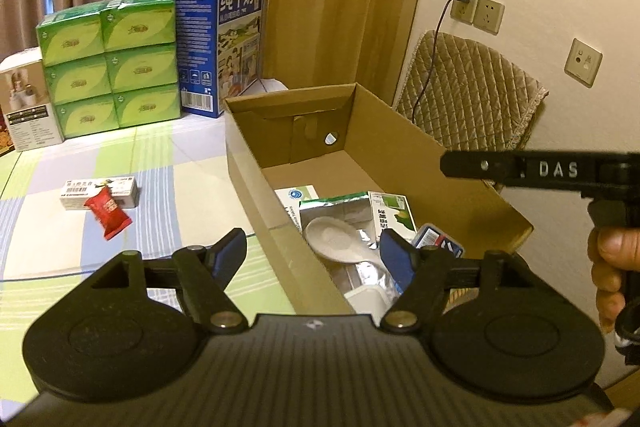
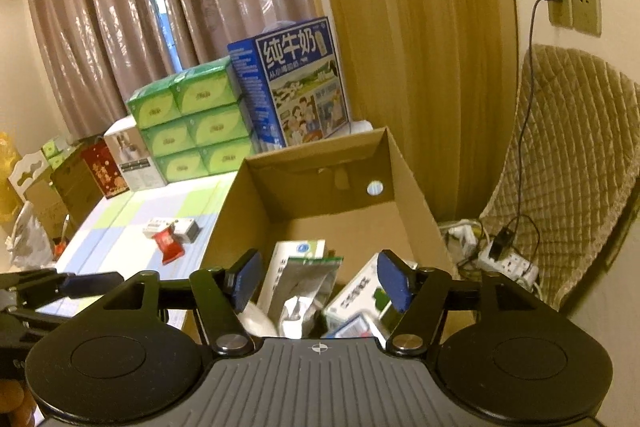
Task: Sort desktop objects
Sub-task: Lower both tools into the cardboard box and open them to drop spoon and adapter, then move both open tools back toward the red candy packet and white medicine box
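An open cardboard box (image 1: 288,99) stands on the table and holds a white spoon (image 1: 340,243), a foil packet (image 1: 340,207) and several small medicine boxes. My left gripper (image 1: 312,251) is open and empty, straddling the box's near left wall. To its left, on the tablecloth, a red packet (image 1: 108,211) leans on a small white box (image 1: 120,187). My right gripper (image 2: 320,279) hangs open and empty over the foil packet (image 2: 308,287) and a green-and-white box (image 2: 360,295) inside the cardboard box (image 2: 320,151). The red packet (image 2: 170,245) lies left of it.
Stacked green tissue packs (image 1: 112,59) and a blue milk carton (image 1: 224,43) line the table's far edge. A chair with a quilted cover (image 1: 472,95) stands right of the box. A hand (image 1: 608,267) holds the right gripper there. A power strip (image 2: 508,263) lies on the floor.
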